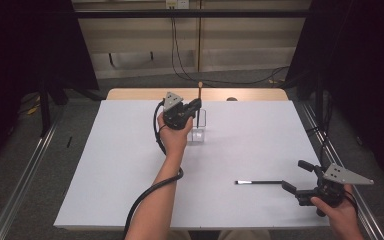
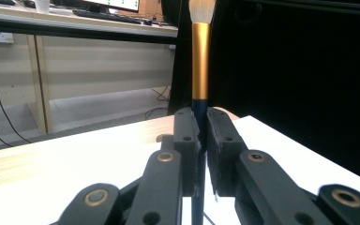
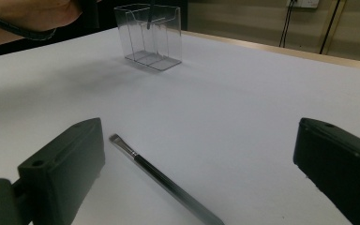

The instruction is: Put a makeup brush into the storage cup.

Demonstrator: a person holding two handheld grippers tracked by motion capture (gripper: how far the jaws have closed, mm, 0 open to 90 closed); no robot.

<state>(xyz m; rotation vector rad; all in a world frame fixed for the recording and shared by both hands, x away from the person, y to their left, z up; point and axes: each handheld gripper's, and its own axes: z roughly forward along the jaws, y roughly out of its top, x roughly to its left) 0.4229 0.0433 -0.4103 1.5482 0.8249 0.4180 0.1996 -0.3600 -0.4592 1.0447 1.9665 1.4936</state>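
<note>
My left gripper (image 1: 196,107) is shut on the dark handle of a large makeup brush (image 1: 199,102) and holds it upright. Its gold ferrule (image 2: 200,61) and pale bristles rise above the closed jaws (image 2: 202,129). The handle's lower end dips into a clear plastic holder (image 1: 199,128) at the table's far middle; the right gripper view shows that holder (image 3: 150,40) with the dark tip inside. My right gripper (image 1: 296,176) rests at the near right, open wide. A thin flat brush (image 1: 258,182) lies on the table just left of it, and in the right gripper view this brush (image 3: 164,180) is between the spread jaws, untouched.
A white sheet (image 1: 130,165) covers the table, and a strip of bare wood (image 1: 130,94) runs along its far edge. Dark curtains stand at both sides. Cables hang by the back wall (image 1: 180,55). The left gripper's cable trails along the forearm (image 1: 150,192).
</note>
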